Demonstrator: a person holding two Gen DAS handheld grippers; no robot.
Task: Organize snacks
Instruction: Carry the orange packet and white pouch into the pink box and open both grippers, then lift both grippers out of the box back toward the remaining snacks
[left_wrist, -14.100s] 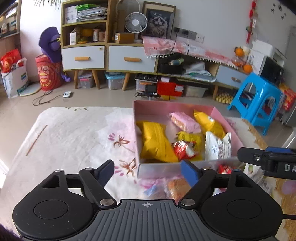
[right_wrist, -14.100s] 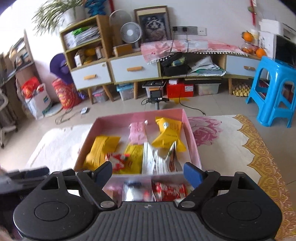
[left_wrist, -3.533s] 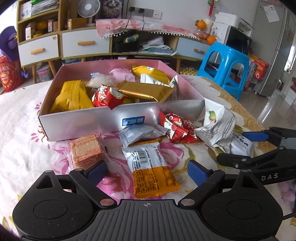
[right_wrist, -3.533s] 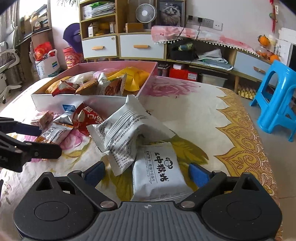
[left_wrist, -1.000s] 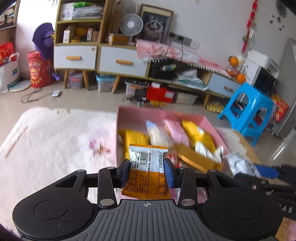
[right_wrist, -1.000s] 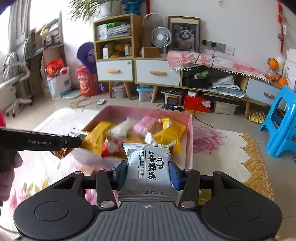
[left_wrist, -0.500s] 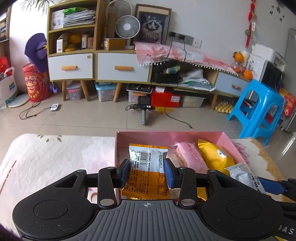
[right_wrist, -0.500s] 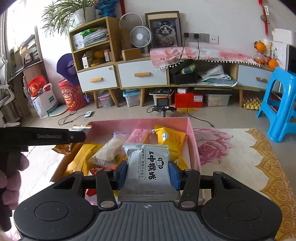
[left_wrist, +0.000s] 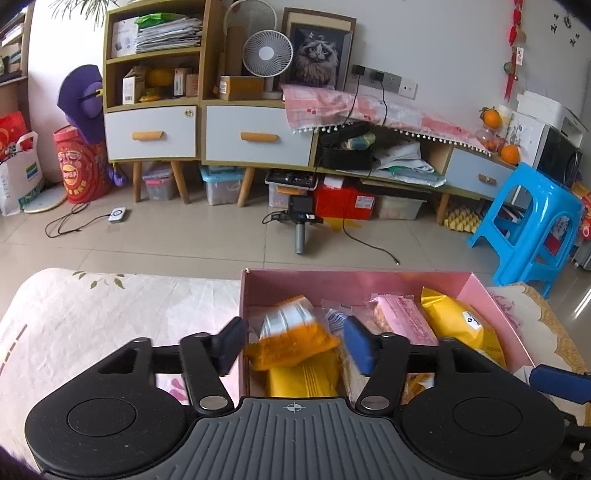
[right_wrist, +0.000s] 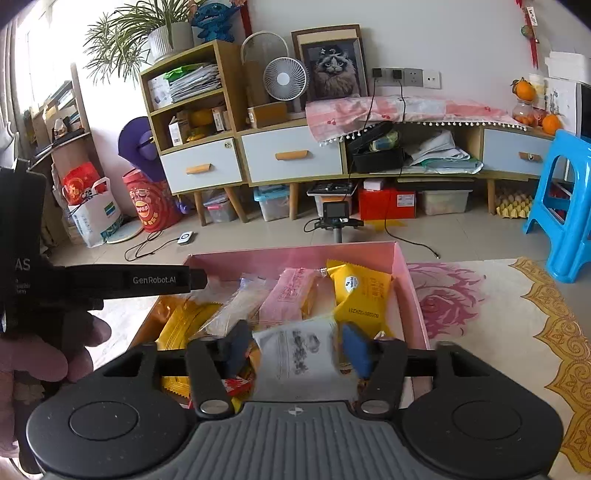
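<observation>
Two black hand-held grippers hang over the open pink cardboard box (left_wrist: 354, 282) of snack packets, and both are letting go: the left gripper (left_wrist: 293, 345) has its jaws opening around a blurred orange-and-silver wrapped snack (left_wrist: 291, 338), the right gripper (right_wrist: 295, 349) opening around a blurred white printed packet (right_wrist: 299, 352), pads off both. Only the right view catches the person's hand (right_wrist: 40, 354). The box sits on a floral cloth (left_wrist: 110, 306), with a blue plastic stool (left_wrist: 532, 221) on the tiled floor behind.

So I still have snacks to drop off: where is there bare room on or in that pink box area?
Bare tablecloth left of the pink box, and bare cloth right of it. Inside, packets crowd the floor; only a strip along the far wall shows.
</observation>
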